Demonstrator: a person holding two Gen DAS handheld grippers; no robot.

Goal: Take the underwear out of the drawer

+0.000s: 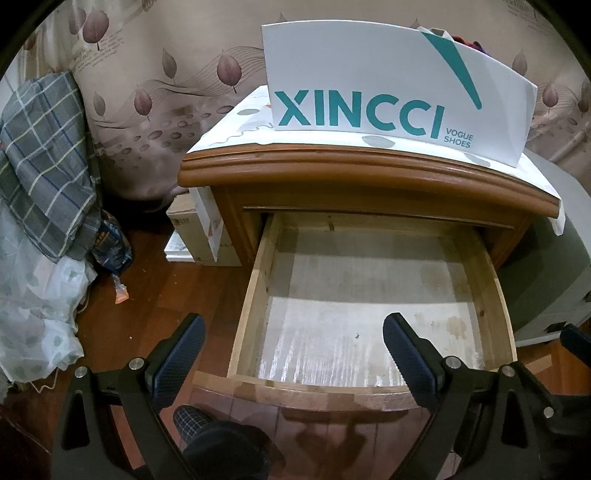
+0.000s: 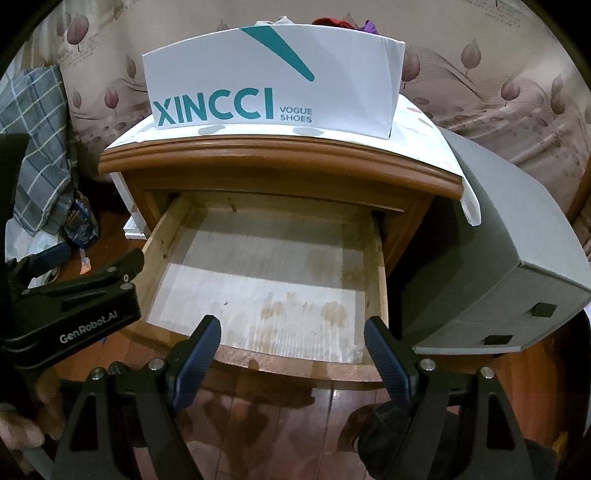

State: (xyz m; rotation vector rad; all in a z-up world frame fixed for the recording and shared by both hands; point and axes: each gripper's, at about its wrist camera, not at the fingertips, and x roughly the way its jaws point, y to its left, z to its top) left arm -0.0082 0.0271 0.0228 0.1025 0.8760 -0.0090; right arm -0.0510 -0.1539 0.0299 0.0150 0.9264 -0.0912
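Note:
The wooden drawer (image 1: pixel 255 291) of the nightstand is pulled out, and only a stained white liner shows inside it; no underwear is visible in it. My left gripper (image 1: pixel 293 332) hangs open over the drawer's front edge with nothing between its fingers. In the right wrist view the same drawer (image 2: pixel 162 243) lies ahead, and my right gripper (image 2: pixel 292 332) is open and holds nothing above its front edge. A white XINCCI shoe box (image 1: pixel 369 74) stands on the nightstand top. Red and purple fabric (image 2: pixel 332 22) peeks over the rim of this box (image 2: pixel 258 74).
A grey box (image 2: pixel 498 240) stands close on the nightstand's right. Cardboard boxes (image 1: pixel 199 229) sit on the floor to its left, beside plaid cloth (image 1: pixel 44 166) and plastic bags. A curtain with a leaf print hangs behind. A person's hand (image 2: pixel 22 417) holds the left gripper.

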